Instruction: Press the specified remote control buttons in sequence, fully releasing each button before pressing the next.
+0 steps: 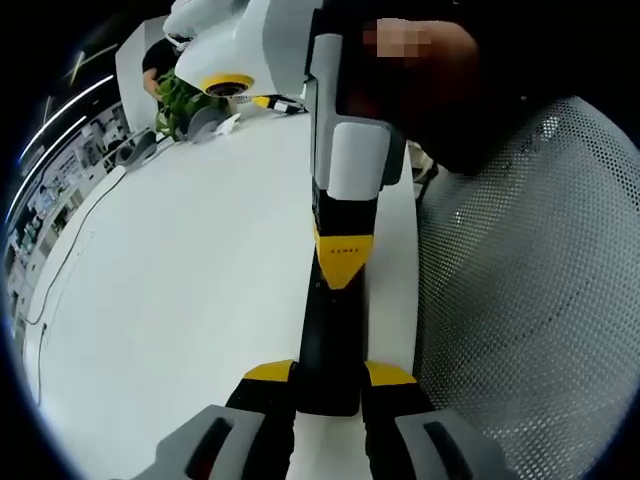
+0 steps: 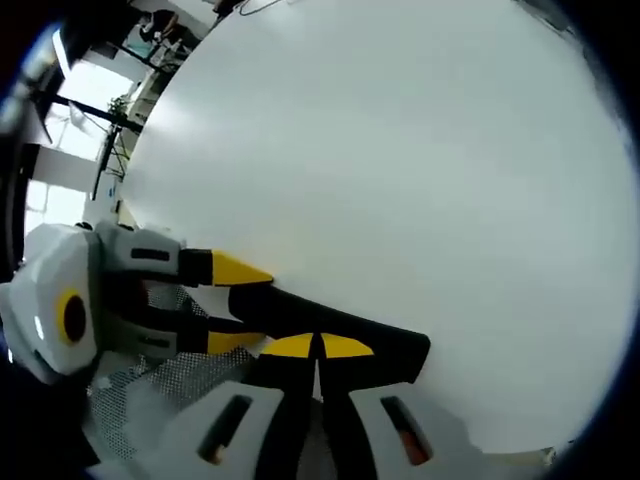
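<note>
A long black remote control (image 1: pixel 331 335) lies lengthwise over the white table's edge. My left gripper (image 1: pixel 330 376) is shut on its near end, one yellow-tipped jaw on each side. My right gripper (image 1: pixel 343 262) comes down from above, jaws together, with its yellow tip resting on the remote's top face. In the right gripper view, my right gripper (image 2: pixel 318 347) is shut, its tips touching the remote (image 2: pixel 392 346). The left gripper (image 2: pixel 236 305) reaches in from the left and clamps the remote's other end. The buttons are hidden.
The white table (image 1: pixel 180 280) stretches away to the left. A grey mesh chair (image 1: pixel 530 300) stands close on the right. At the table's far end are a green plant (image 1: pixel 176 98) and small items. A thin cable (image 1: pixel 58 272) runs along the left edge.
</note>
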Motion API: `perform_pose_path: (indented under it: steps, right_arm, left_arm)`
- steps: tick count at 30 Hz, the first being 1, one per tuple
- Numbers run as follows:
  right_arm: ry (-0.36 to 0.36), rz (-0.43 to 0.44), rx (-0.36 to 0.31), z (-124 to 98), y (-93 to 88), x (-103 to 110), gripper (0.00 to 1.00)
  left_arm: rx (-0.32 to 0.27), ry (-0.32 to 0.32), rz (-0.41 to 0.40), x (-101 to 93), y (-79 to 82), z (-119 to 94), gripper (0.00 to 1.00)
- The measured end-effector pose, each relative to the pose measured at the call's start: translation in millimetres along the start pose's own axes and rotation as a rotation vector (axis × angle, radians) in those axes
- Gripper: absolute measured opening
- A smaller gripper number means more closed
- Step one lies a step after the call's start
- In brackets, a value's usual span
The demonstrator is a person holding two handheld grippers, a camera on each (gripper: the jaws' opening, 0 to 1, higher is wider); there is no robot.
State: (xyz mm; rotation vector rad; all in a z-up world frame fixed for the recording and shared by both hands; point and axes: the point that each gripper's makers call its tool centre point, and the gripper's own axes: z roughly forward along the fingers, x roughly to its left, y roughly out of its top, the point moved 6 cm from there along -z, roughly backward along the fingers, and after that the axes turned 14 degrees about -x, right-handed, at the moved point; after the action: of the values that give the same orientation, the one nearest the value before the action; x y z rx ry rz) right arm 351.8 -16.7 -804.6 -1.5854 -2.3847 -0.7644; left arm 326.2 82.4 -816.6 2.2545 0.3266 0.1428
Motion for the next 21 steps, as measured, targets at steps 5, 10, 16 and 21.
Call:
perform_pose_path:
  steps: [5, 10, 16, 21]
  right_arm:
    - [0.004, -0.001, 0.001, 0.2, 0.2, -0.3, 0.00]
    - [0.005, 0.034, -0.002, -0.5, -0.4, -0.8, 0.00]
    - [-0.004, 0.044, 0.000, -1.8, -1.7, -1.1, 0.00]
    - [-0.010, 0.020, 0.000, -1.6, -1.4, -0.1, 0.00]
  left_arm:
    - [0.000, 0.000, 0.001, -0.2, -0.1, 0.0, 0.25]
    - [-0.002, 0.002, -0.002, -0.4, -0.2, -0.2, 0.25]
    - [-0.006, 0.004, -0.004, -0.6, -0.2, -0.5, 0.25]
    - [-0.006, 0.004, -0.003, -0.8, -0.3, -0.6, 0.25]
